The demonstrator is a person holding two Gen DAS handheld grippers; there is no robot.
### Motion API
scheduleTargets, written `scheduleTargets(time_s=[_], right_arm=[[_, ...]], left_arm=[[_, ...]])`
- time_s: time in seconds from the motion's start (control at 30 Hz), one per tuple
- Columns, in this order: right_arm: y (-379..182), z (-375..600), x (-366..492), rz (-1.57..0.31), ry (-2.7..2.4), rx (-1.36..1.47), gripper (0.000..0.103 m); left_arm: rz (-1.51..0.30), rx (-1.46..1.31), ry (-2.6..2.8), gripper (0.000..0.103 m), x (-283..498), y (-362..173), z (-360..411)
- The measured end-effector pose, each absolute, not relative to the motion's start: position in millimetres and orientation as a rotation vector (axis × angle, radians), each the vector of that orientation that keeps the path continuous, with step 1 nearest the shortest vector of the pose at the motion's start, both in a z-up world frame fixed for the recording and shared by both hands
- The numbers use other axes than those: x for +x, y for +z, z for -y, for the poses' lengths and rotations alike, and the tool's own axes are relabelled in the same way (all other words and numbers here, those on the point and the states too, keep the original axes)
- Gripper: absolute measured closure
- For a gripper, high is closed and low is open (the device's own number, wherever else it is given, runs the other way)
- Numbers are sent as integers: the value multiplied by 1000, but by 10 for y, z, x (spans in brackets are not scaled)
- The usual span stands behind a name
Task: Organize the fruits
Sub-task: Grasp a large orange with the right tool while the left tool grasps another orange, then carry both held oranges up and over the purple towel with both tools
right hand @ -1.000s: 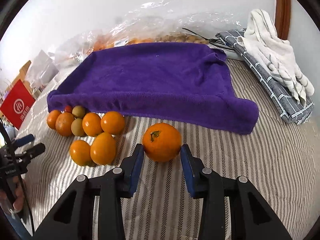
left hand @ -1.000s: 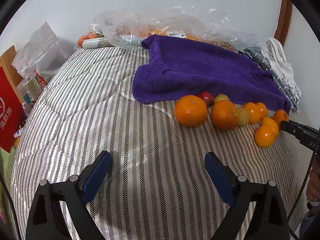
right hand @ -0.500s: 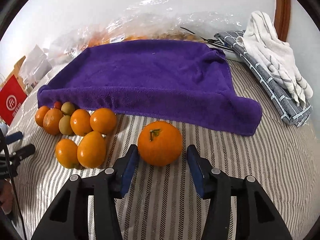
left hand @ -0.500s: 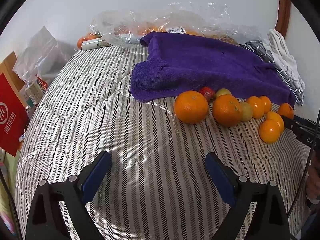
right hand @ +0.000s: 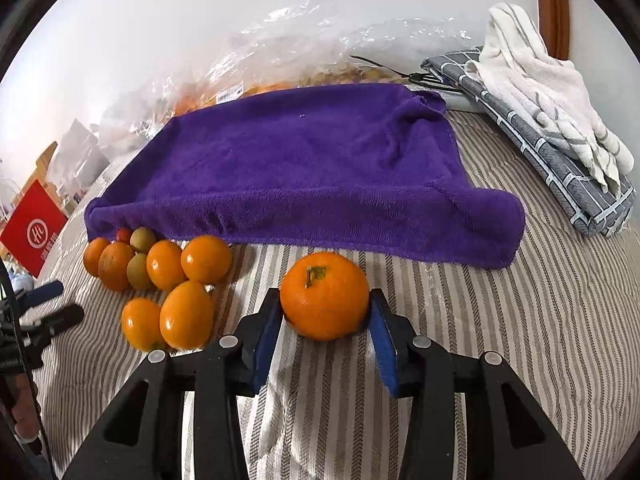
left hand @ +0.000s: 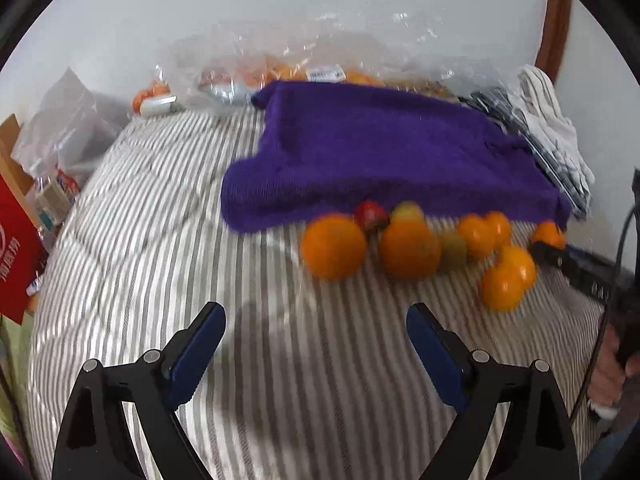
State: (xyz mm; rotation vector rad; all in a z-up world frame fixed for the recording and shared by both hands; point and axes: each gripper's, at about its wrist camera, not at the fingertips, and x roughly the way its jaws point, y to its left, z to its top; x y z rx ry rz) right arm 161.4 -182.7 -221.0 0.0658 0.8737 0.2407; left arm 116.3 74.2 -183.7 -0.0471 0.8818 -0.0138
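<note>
A: Right gripper (right hand: pixel 324 322), pads first. Blue pads (right hand: pixel 267 330) flank the large orange (right hand: pixel 324 296) at its widest girth. Right pad looks to touch the rind; the left shows a sliver of gap, so closing round it rather than clamped.

B: Orange sits where?

A: On the striped bedspread (right hand: pixel 500 340), stem up, just in front of the purple towel (right hand: pixel 304 176).

B: Handling?

A: Judged firm, fairly heavy, waxy skin, round, so it may roll or squirt out. Grip across the equator, moderate squeeze; a hard pinch could bruise it.

B: Left gripper (left hand: pixel 316 330)?

A: Spread wide, empty, above bare bedspread. Beyond it, the fruit cluster (left hand: pixel 408 246) along the towel's edge: oranges, small green fruit, something red.
</note>
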Motion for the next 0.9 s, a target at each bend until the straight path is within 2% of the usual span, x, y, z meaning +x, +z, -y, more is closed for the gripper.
scheduleTargets(time_s=[0.07,0.17,0.23,0.33,0.4,0.43,0.9], right_arm=[[-2215,1813,1625,-872,241,55,60],[-2214,1782,1609,-868,243,23,60],[-2210,1771,1583,-867,247,3,61],[-2195,1788,1549,-878,249,-6,61],[-2161,1800,1521,-883,247,-2,61],[-2135,1808,1499,-881,246,-1,61],[-1695,1852,1462,-828,214,25,61]], left_arm=[[-891,-2,32,14,1270,-1862,-711],[-905,43,44,28,1376,-1939,-680],[-905,13,1,29,1439,-1976,-674],[-885,-1,-16,39,1487,-1980,-655],[-869,2,-22,63,1500,-1969,-642],[-864,-9,-34,66,1511,-1960,-652],[-833,-87,-36,66,1255,-1588,-873]])
